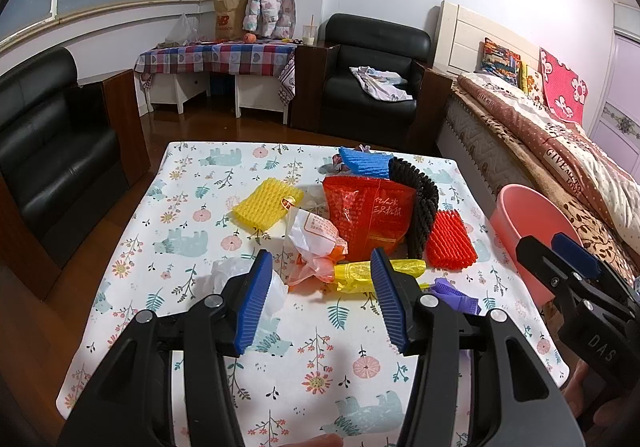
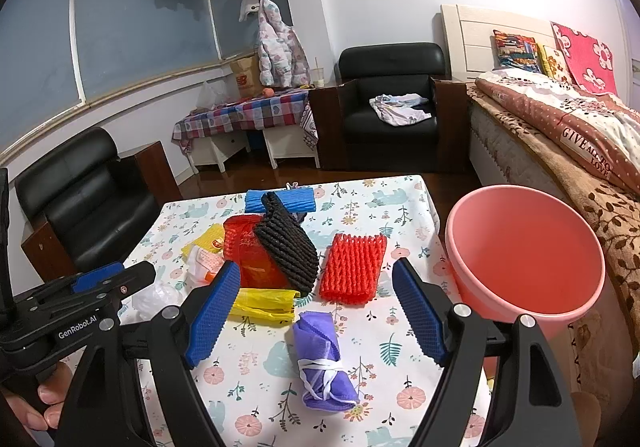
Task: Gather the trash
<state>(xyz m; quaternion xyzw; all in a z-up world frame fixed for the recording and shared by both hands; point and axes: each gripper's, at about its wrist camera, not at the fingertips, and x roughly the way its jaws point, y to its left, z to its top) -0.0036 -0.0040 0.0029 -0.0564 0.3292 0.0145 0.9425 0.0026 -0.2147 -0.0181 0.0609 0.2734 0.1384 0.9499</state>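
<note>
Trash lies in a heap on the floral-cloth table [image 1: 304, 367]: a yellow foam net [image 1: 266, 207], a red snack bag [image 1: 368, 215], a black foam net [image 1: 420, 207], a red foam net [image 2: 352, 267], a blue foam net [image 2: 280, 201], a white wrapper [image 1: 312, 231], a yellow plastic bag [image 2: 264, 303], a white crumpled bag [image 1: 224, 275] and a rolled purple mask [image 2: 322, 359]. My left gripper [image 1: 320, 259] hovers open in front of the heap, holding nothing. My right gripper [image 2: 316, 267] is open too, above the purple mask. A pink bucket [image 2: 520, 247] stands off the table's right edge.
A bed [image 2: 580, 135] with a brown blanket runs behind the bucket on the right. Black armchairs [image 1: 48, 151] stand at the left and at the back [image 1: 372, 87]. A checked-cloth side table [image 1: 216, 55] sits by the window. Wooden floor surrounds the table.
</note>
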